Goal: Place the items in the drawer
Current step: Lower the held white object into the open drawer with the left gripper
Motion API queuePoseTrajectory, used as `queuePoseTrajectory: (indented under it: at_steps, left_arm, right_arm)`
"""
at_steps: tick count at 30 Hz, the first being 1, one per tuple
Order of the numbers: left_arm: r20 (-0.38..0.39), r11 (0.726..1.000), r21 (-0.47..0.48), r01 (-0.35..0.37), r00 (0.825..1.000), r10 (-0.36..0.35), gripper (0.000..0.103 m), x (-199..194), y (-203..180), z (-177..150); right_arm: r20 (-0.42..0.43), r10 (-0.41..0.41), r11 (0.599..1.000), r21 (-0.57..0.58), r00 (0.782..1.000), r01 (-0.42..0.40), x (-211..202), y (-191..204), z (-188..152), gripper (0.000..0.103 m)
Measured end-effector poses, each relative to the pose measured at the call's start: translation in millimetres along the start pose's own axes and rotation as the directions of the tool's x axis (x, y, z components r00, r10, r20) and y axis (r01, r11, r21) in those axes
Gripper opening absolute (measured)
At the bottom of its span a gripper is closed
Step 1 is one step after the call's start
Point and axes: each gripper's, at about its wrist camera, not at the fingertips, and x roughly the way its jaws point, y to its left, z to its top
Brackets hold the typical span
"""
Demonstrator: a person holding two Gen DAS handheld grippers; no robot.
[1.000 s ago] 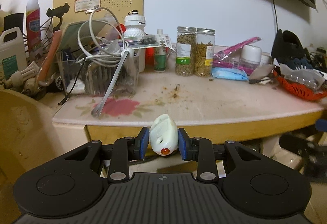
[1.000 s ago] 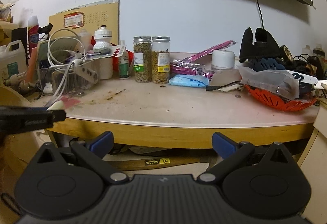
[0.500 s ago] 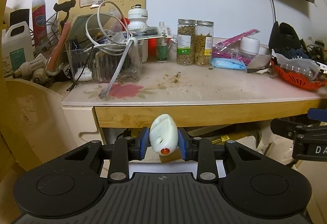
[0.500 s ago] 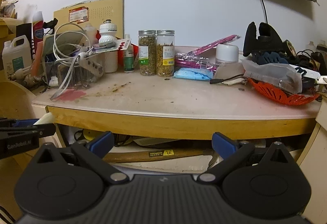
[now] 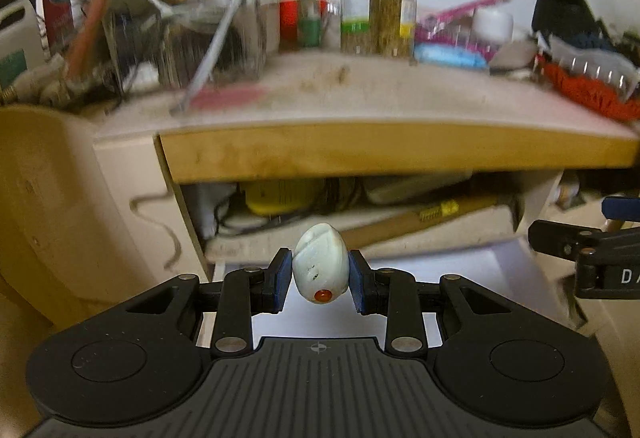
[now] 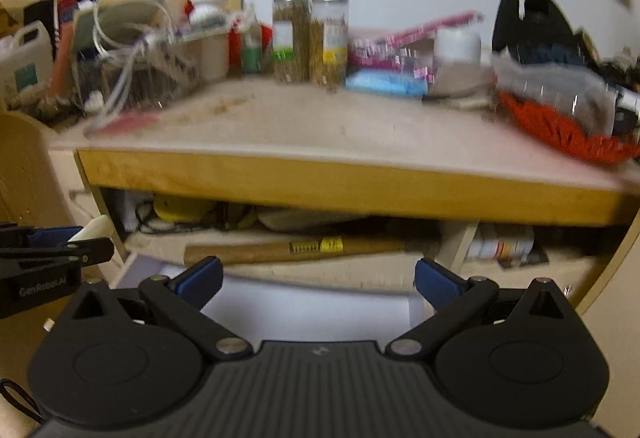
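Note:
My left gripper is shut on a pale egg-shaped plastic device with a red dot. It holds it in the air in front of the table, above the white inside of the open drawer. My right gripper is open and empty, over the same drawer. The left gripper also shows at the left edge of the right wrist view, with the device's white tip. The right gripper shows at the right edge of the left wrist view.
The table stands above the drawer, with two spice jars, a cable-filled clear box and an orange basket. A shelf under it holds a wooden-handled tool and a yellow thing. A wooden chair back is at left.
Both grippers have dropped from table height to below the table's edge, so the shelf and the white drawer have come into view. The left gripper still holds the device; the right stays open.

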Motion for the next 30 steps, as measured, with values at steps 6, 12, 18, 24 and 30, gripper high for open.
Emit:
queuePoseTrajectory:
  at_steps: [6, 12, 18, 24, 30]
  left_arm:
    - [-0.078, 1.000, 0.011, 0.009, 0.997, -0.008, 0.029, 21.8, -1.4, -16.5]
    - [-0.147, 1.000, 0.017, 0.020, 0.989, -0.017, 0.029, 42.3, -4.2, -31.7]
    - [-0.215, 0.999, 0.023, 0.032, 0.976, -0.026, 0.029, 62.8, -6.9, -46.8]
    - [-0.234, 0.999, 0.029, 0.036, 0.972, -0.028, 0.029, 73.8, -10.0, -54.1]
    - [-0.244, 0.999, 0.009, 0.032, 0.969, -0.028, 0.029, 84.9, -9.0, -57.0]
  right_arm:
    - [-0.117, -0.018, 1.000, -0.007, 0.993, 0.018, 27.7, -1.0, -20.7, 0.103]
    - [-0.190, -0.030, 0.999, -0.029, 0.981, 0.025, 49.5, 3.0, -35.9, 0.103]
    - [-0.261, -0.047, 0.999, -0.034, 0.964, 0.040, 72.9, 4.8, -51.9, 0.103]
    - [-0.297, -0.054, 0.998, -0.039, 0.953, 0.044, 84.3, 8.9, -59.5, 0.103]
    - [-0.297, -0.050, 0.998, -0.040, 0.954, 0.040, 85.9, 12.2, -60.1, 0.103]
